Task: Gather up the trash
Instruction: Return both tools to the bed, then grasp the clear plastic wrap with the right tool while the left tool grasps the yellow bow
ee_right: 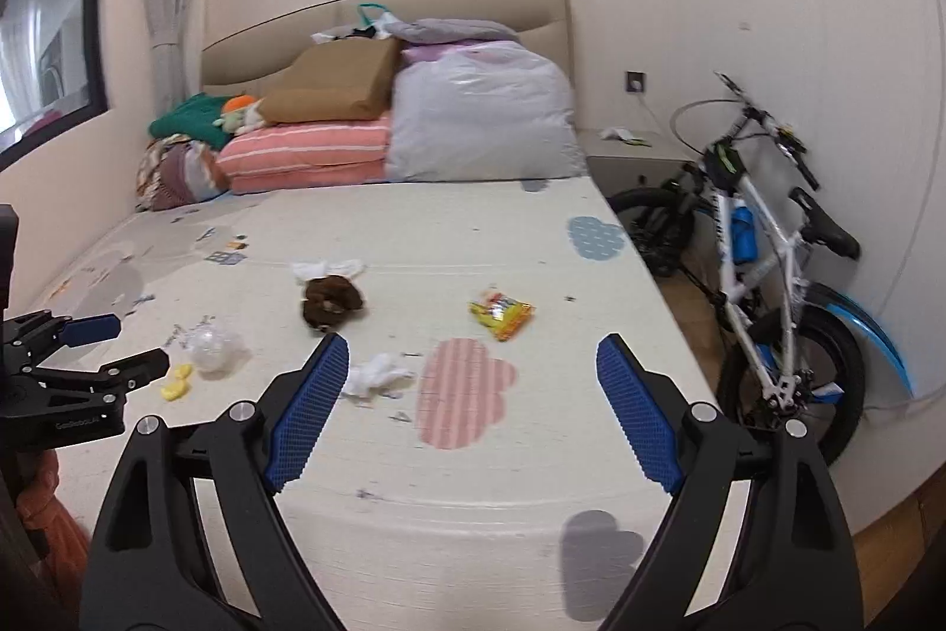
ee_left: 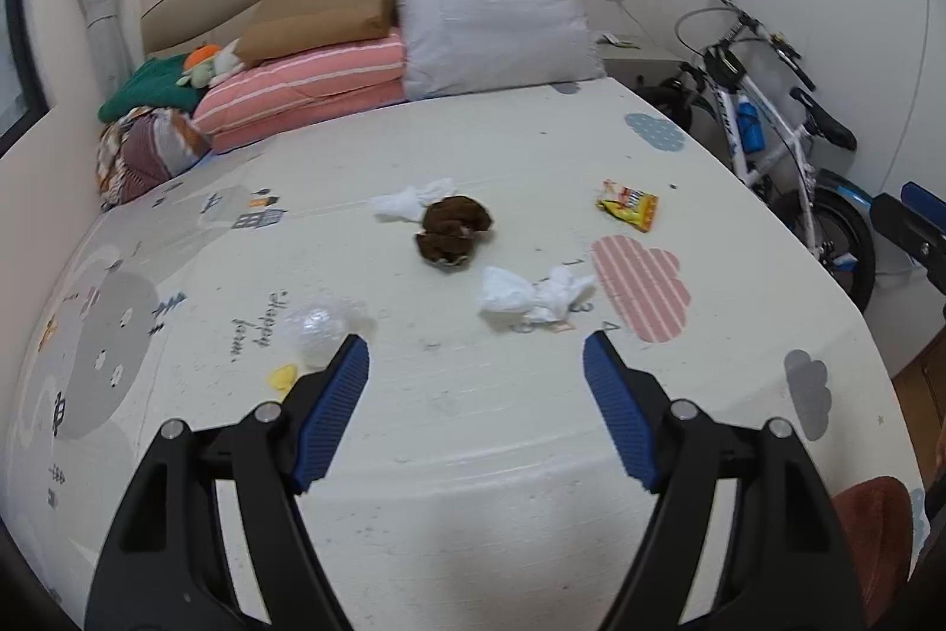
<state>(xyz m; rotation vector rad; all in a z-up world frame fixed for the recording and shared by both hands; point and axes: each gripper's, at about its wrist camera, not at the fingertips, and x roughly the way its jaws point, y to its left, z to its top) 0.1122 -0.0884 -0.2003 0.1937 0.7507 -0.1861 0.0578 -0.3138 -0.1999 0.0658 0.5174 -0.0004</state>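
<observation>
Trash lies on the bed's printed mat (ee_left: 449, 394). There is a crumpled white tissue (ee_left: 532, 294), a brown clump (ee_left: 452, 236), another white tissue (ee_left: 414, 199) behind it, a yellow snack wrapper (ee_left: 629, 205), a clear plastic ball (ee_left: 316, 326) and a small yellow scrap (ee_left: 282, 375). My left gripper (ee_left: 476, 356) is open and empty, just short of the near tissue. My right gripper (ee_right: 470, 356) is open and empty above the mat's pink cloud (ee_right: 461, 391). The right wrist view shows the tissue (ee_right: 375, 374), wrapper (ee_right: 502, 314), brown clump (ee_right: 331, 303), plastic ball (ee_right: 213, 344) and the left gripper (ee_right: 127, 344).
Pillows, a folded striped quilt (ee_left: 307, 90) and bags are piled at the headboard. A white and blue bicycle (ee_right: 763, 270) leans on the wall right of the bed, beside a nightstand (ee_right: 632, 155). A reddish-brown cushion (ee_left: 875, 530) is at the bed's near right corner.
</observation>
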